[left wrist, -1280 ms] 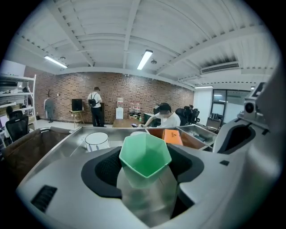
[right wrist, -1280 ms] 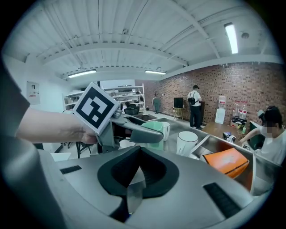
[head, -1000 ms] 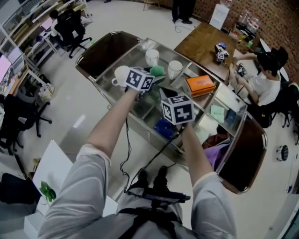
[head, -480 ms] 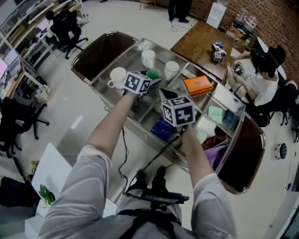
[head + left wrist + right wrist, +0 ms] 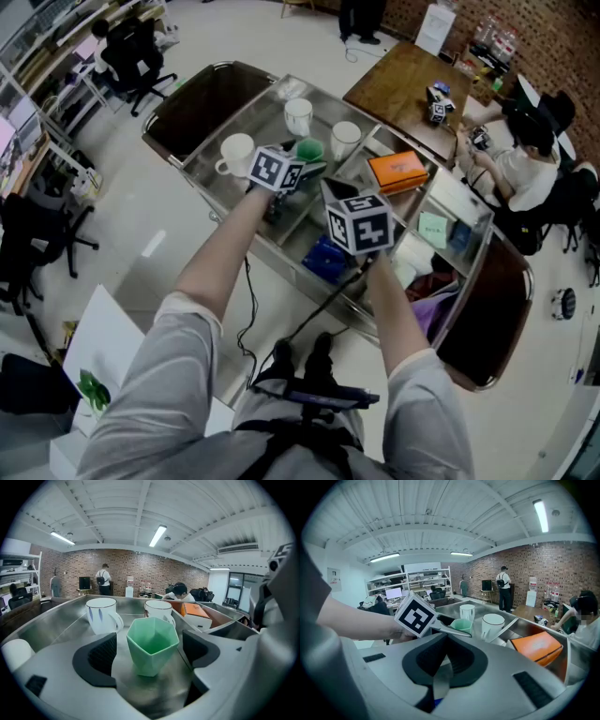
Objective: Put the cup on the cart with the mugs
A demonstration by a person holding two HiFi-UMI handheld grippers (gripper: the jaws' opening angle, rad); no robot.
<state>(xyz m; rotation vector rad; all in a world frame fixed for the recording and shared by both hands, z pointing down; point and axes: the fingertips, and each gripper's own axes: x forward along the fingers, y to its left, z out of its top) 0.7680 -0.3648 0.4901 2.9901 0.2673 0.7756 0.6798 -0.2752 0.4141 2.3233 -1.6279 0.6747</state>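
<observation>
In the head view, your left gripper (image 5: 298, 161) reaches to the upper middle of the frame, where the green cup (image 5: 307, 150) sits on the steel cart (image 5: 211, 173). Three white mugs ring it: one to the left (image 5: 236, 153), one above (image 5: 299, 114), one to the right (image 5: 345, 139). Your right gripper (image 5: 345, 192) hangs lower, mid-frame, over the next compartment, near the orange box (image 5: 401, 171).

In the left gripper view, the cup stands upright at centre frame, apparently resting on the cart floor. The jaws are spread, with a gap showing between each pad (image 5: 101, 654) and the cup wall, so nothing is gripped. The placing looks done; what is left is to get clear. Draw straight back along the jaw line, level, with the jaws kept wide. The cup is faceted and light, so a sideways drift could tip it or push it into the mugs just behind.

In the right gripper view, the jaws at lower centre are drawn together with nothing between them. Hold that hand where it is, away from the cup.
</observation>
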